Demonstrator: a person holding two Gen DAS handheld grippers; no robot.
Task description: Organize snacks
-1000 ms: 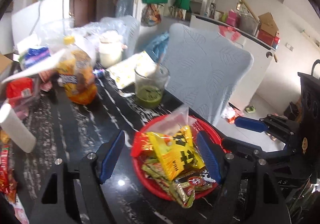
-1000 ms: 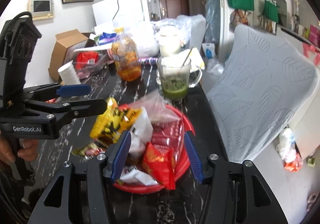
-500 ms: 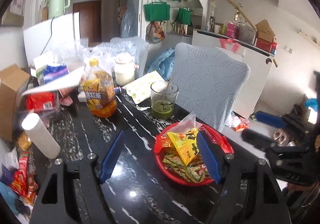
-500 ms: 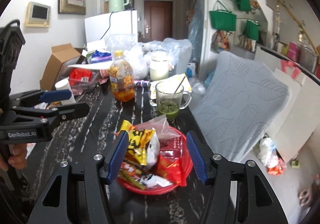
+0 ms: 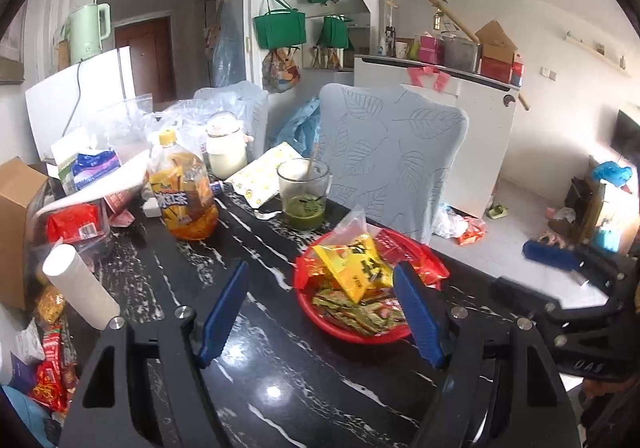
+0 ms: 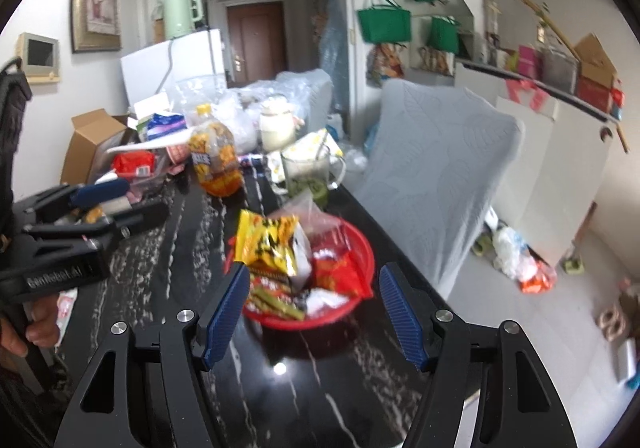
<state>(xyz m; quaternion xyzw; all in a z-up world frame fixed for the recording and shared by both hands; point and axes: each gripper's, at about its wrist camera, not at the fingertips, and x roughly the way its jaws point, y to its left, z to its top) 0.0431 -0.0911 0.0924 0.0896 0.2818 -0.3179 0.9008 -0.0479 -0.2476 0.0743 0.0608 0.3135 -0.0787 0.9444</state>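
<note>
A red bowl (image 5: 352,334) heaped with snack packets stands on the black marble table (image 5: 280,388), with a yellow packet (image 5: 352,268) on top. My left gripper (image 5: 320,268) hovers open in front of the bowl, with nothing between its fingers. In the right wrist view the same red bowl (image 6: 304,324) and yellow packet (image 6: 268,240) lie just beyond my right gripper (image 6: 314,274). Its jaws are opening and hold nothing. The right gripper (image 5: 528,272) also shows at the right edge of the left wrist view. The left gripper (image 6: 132,199) shows at the left of the right wrist view, held by a hand (image 6: 36,328).
Behind the bowl stand a glass mug of green drink (image 5: 306,191), an orange drink bottle (image 5: 184,199) and a white jar (image 5: 226,151). A white paper roll (image 5: 80,288) and loose snack packets (image 5: 52,368) lie at the left. A grey chair (image 5: 392,151) stands beside the table.
Both grippers have drawn back and risen from the bowl, so it looks smaller and farther. The right gripper's jaws have spread wider. The snacks in the bowl have stayed put.
</note>
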